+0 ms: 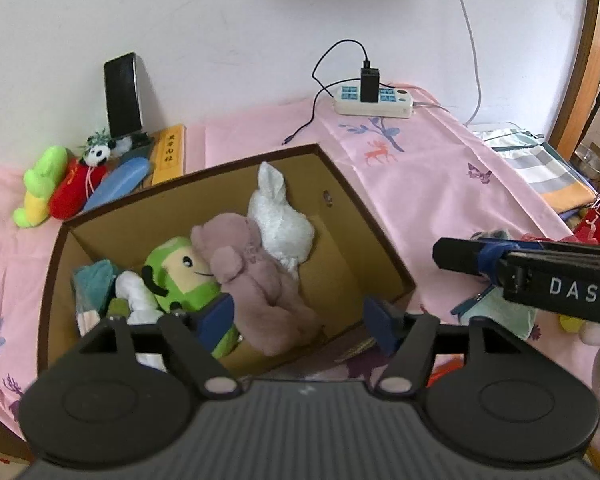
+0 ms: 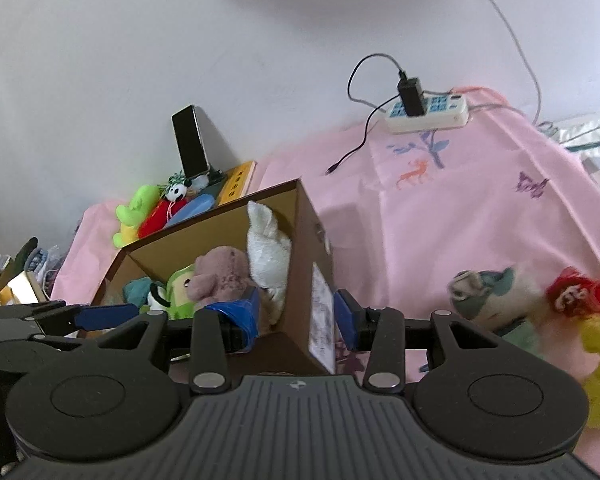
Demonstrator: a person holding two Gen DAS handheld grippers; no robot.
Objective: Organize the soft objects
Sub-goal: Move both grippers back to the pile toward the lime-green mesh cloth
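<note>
While both the left claw [image 1: 302,314] and right claw [image 2: 298,314] gape empty, the box [image 1: 364,208] half-hides its plush toys [image 1: 256,276].

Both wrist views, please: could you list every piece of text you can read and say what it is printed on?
"DAS": white letters on the right gripper, seen from the left wrist.
Yellow book: vertical characters, too small to read.
White label on the cardboard box: print too blurred to read.
Power strip: no legible markings.
</note>
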